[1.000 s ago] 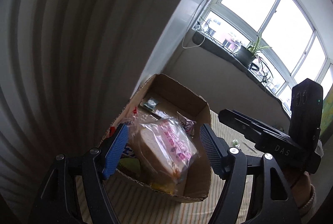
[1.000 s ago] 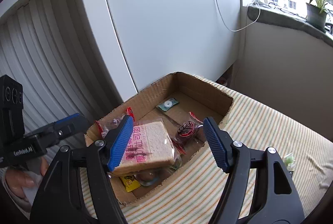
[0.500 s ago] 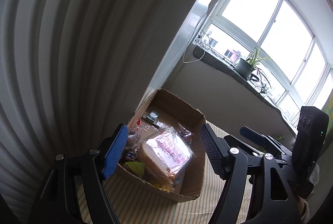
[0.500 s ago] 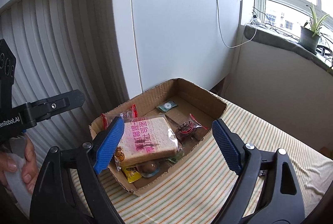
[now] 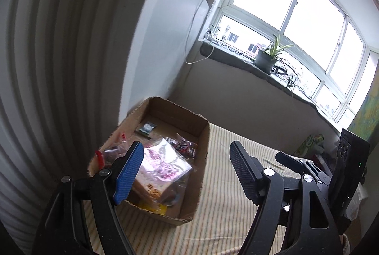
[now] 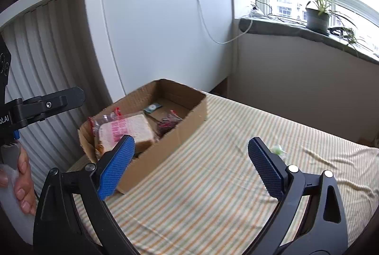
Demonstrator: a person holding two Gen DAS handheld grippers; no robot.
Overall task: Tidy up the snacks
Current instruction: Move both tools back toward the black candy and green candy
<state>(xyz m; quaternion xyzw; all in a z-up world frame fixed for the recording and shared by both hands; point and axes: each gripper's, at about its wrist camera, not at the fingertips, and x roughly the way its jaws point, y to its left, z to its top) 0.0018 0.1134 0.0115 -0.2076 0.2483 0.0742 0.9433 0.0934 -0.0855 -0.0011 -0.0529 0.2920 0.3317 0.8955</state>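
right wrist: both grippers (image 6: 189, 167) (image 5: 187, 172) wide apart, bread (image 6: 128, 130) in box (image 6: 189, 117).

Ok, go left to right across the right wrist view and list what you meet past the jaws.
Person's bare hand → brown cardboard box holding the bagged sliced bread → small green wrapped snack on the striped cloth → grey potted spider plant up on the windowsill.

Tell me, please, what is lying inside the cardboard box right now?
In the cardboard box: a bagged bread slice, a small teal packet, a dark red-trimmed packet and a yellow wrapper. The bread hides whatever lies beneath.
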